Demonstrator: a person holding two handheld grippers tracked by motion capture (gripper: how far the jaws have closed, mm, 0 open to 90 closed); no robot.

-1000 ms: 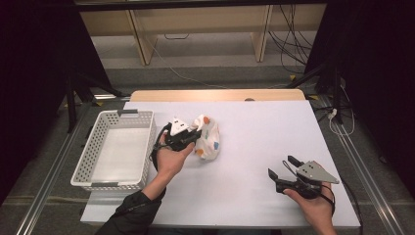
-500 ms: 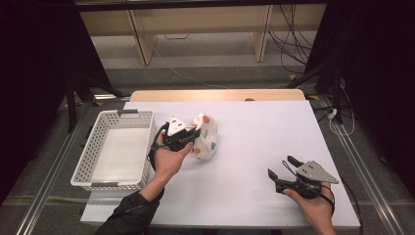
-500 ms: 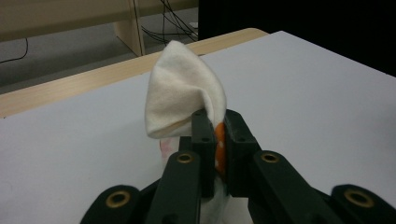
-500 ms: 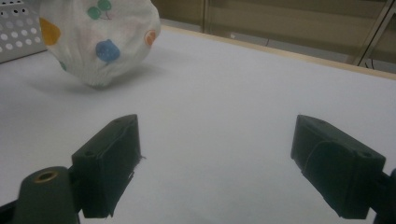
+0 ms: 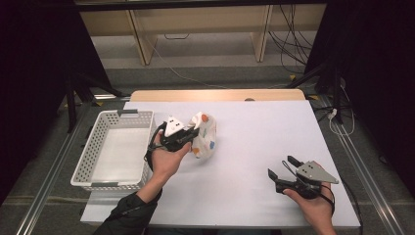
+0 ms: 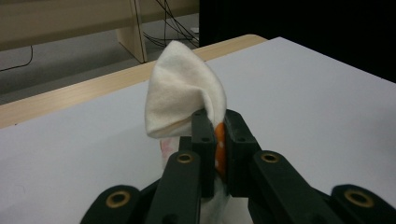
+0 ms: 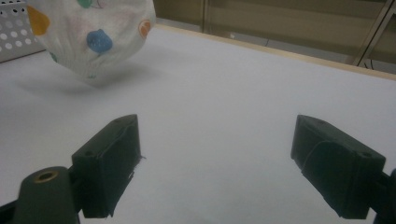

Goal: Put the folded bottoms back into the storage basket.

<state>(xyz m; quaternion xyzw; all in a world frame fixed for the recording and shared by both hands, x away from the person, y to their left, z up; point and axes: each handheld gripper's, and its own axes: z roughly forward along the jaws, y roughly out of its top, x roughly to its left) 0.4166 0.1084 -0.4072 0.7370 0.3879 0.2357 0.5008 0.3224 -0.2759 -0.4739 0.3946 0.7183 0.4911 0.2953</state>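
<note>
Between clamped jaws, spotted cloth (image 6: 184, 93), lower part hidden

1. White perforated plastic basket (image 5: 113, 152) sits on the white table (image 5: 254, 147), at its left edge.
2. White spotted cloth bundle (image 5: 204, 137) is just right of basket, pinched in left gripper (image 5: 188, 134).
3. Right gripper (image 5: 281, 172) is near table's front-right, well apart from cloth.

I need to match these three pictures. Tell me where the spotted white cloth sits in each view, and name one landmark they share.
High view: the spotted cloth is left of centre, right of the white basket, clamped by the left gripper.
Left gripper view: centre, a white fold of it rises above the shut jaws, an orange patch pinched between them.
Right gripper view: top left corner, hanging above its shadow.
Shared landmark: the white tabletop with its wooden far edge.
</note>
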